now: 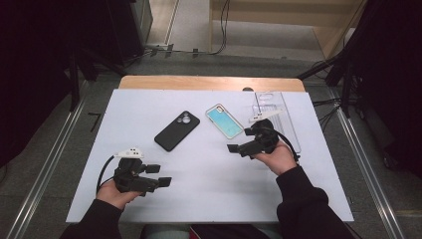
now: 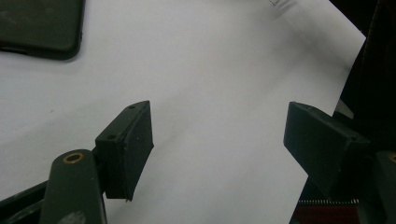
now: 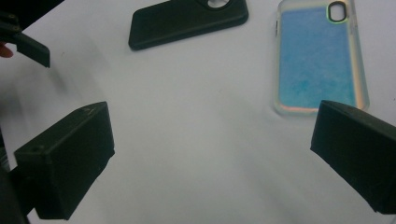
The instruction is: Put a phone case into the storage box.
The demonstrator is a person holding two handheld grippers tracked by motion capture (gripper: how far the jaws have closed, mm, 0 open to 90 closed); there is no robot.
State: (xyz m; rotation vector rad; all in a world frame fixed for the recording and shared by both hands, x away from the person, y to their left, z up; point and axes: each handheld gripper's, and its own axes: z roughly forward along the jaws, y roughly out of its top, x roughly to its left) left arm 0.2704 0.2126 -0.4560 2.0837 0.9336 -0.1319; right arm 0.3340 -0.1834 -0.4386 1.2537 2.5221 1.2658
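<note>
Fingers (image 3: 70,163) of my right gripper (image 1: 238,147) are spread wide, nothing between them; same on my left gripper (image 1: 159,175), fingers (image 2: 126,149) apart over bare white worktop (image 1: 209,184). Both empty.

Nearest thing to the right gripper: blue phone case (image 1: 225,121), just right of centre in the high view, lying flat, camera cutout toward the far edge. In the right gripper view it sits at upper right (image 3: 320,60), close above the right-hand finger. Clear iridescent rim, blue panel. I judge it light, thin and a bit flexible, probably soft plastic, so it will bow if pinched across the middle. Glossy rim looks slippery. Lying flat, so little to bite on; best bet is to pinch the long sides near the midpoint, or lift at a short end by the rim.

Black phone case (image 1: 177,130) lies left of it, centre of the high view, apart from the blue one; matte, round camera hole, likely grippier. Clear case (image 1: 286,107) sits at upper right, partly behind my right gripper; hard to make out against the worktop.

No brand, label or writing readable on any of them.
</note>
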